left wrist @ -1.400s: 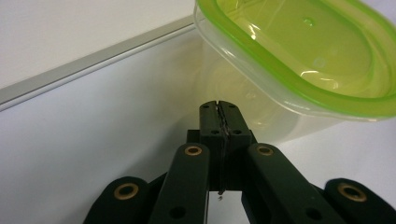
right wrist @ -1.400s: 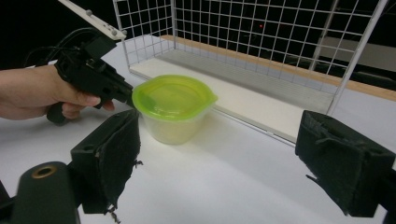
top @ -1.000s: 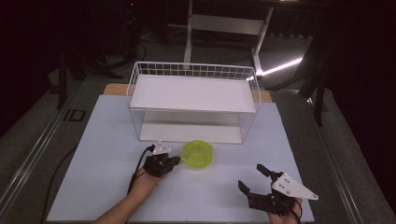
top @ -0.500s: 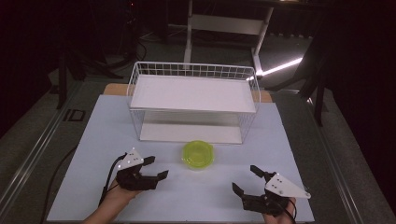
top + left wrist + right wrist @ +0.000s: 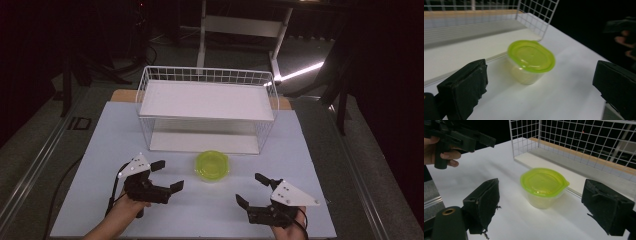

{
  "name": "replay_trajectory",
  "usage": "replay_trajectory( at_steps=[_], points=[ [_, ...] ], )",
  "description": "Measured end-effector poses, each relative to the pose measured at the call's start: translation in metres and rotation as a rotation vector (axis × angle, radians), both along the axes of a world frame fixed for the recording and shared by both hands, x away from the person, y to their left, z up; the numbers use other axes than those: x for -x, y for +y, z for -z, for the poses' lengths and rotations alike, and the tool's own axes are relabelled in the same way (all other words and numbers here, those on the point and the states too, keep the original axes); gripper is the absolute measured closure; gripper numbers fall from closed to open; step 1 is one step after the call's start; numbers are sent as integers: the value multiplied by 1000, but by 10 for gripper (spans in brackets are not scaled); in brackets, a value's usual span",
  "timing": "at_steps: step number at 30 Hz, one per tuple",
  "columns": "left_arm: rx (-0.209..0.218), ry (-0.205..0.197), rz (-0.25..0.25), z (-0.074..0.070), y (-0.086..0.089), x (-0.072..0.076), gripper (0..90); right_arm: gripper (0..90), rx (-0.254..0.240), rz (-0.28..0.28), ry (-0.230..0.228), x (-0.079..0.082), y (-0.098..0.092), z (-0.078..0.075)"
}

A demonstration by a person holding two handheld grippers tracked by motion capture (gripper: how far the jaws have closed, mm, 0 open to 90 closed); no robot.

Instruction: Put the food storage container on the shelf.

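one lidded green tub (image 5: pixel 212 165) before wire basket (image 5: pixel 207 75), between wide-open, empty left gripper (image 5: pixel 167 175) and right gripper (image 5: pixel 251 189)

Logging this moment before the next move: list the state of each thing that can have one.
Clear round plastic tub with green lid: upright, lid on, free on the table.
White wire two-shelf rack: upright, shelves bare.
Left gripper: open, jaws just widened, nothing between.
Right gripper: open, holding nothing.

Dark lab: white test table (image 5: pixel 310 150), stands behind.
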State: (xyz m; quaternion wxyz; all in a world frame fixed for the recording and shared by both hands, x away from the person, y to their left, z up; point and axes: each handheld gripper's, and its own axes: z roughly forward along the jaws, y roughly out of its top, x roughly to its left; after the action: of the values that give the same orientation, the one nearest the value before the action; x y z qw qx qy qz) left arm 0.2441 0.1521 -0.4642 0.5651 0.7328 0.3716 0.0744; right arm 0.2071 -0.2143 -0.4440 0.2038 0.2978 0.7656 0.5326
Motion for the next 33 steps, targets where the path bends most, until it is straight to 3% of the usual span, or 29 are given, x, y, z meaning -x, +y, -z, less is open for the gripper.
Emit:
replay_trajectory(
  at_steps=[2, 3, 4, 5, 8, 10, 12, 13, 14, 16, 19, 23, 30, 33],
  points=[
    [-25, -22, 29, 1, -3, -4, 8, 147, -2, 4, 11, -4, 2, 0],
    [-40, -61, 37, 2, -5, -5, 8, 147, -5, 7, 16, -8, 3, 0],
    [-40, -61, 37, 2, -5, -5, 8, 147, -5, 7, 16, -8, 3, 0],
    [-49, -127, 45, 3, -7, -7, 8, 147, -14, 10, 22, -12, 5, 0],
    [12, -108, 77, 4, -7, -12, 61, 146, -26, 19, 43, -26, 8, 0],
    [-2, -133, 50, 3, -8, -14, 62, 146, -12, 29, 45, -32, 10, 1],
    [56, -61, 48, 6, -7, -21, 62, 141, -10, 25, 55, -41, 12, 3],
    [64, -30, 41, 8, -8, -24, 62, 135, -8, 29, 65, -44, 13, 4],
    [58, 8, 40, 9, -8, -27, 62, 129, -17, 25, 75, -46, 14, 4],
    [24, 47, 17, 11, -10, -34, 62, 130, -7, 44, 99, -51, 16, 6],
    [8, 105, 9, 15, -14, -43, 53, 130, -10, 49, 123, -60, 20, 10],
    [-43, 106, 23, 21, -24, -50, 55, 124, -52, 22, 211, -73, 22, 16],
    [-75, 155, 34, 29, -36, -61, 78, 135, -64, 73, 251, -88, 26, 26],
    [-83, 176, -2, 32, -38, -65, 153, 179, -53, 84, 288, -93, 26, 32]
  ],
)
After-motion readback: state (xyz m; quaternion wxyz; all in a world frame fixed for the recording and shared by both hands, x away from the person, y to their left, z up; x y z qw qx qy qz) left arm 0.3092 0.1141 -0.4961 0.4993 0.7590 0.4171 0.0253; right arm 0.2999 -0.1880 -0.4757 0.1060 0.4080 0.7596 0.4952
